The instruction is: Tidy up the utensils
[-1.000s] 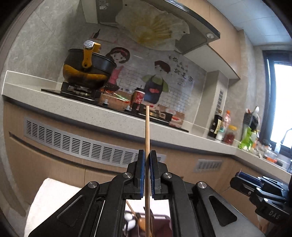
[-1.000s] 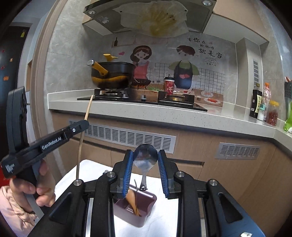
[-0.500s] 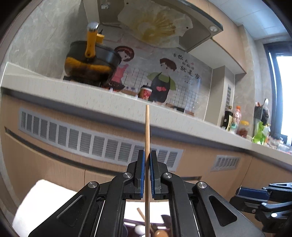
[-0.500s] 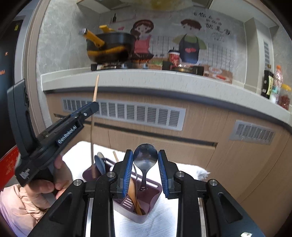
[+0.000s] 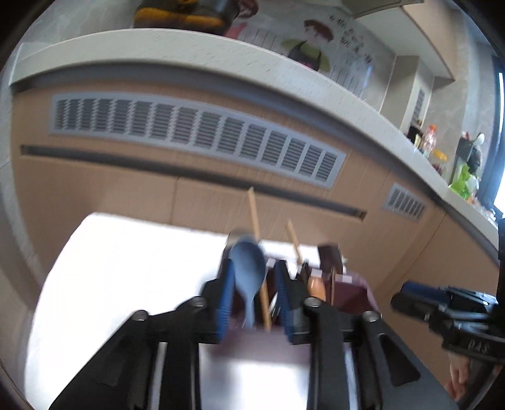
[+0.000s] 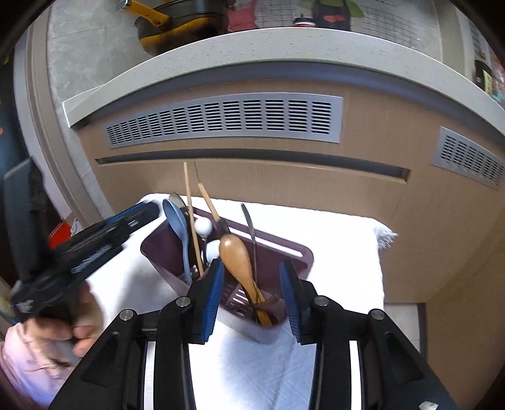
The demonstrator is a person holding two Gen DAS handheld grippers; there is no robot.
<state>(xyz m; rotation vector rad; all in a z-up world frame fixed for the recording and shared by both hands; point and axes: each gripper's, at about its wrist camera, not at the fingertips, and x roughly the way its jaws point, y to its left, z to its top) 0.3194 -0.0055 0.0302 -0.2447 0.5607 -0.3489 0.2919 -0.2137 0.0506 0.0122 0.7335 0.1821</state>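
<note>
A maroon utensil holder [image 6: 293,252] stands on a white towel [image 6: 331,239]. It holds a blue spoon [image 6: 176,220], wooden chopsticks [image 6: 192,220], a wooden spoon [image 6: 236,252] and a metal utensil [image 6: 251,227]. My right gripper [image 6: 252,280] is open and empty just above the holder's near side. My left gripper [image 5: 254,284] is open over the holder [image 5: 350,290]; the blue spoon [image 5: 247,268] and a chopstick [image 5: 257,239] stand between its fingers, loose. The left gripper also shows at left in the right wrist view [image 6: 94,239].
A wood cabinet front with grey vent grilles [image 6: 227,120] rises right behind the towel, under a white countertop [image 6: 252,44]. A black and yellow pot [image 6: 176,19] sits on the counter. The other gripper shows at the right in the left wrist view [image 5: 448,312].
Both grippers dropped down toward the holder and opened. The left let go of the chopstick and the right let go of the metal spoon; both now stand in the holder.
</note>
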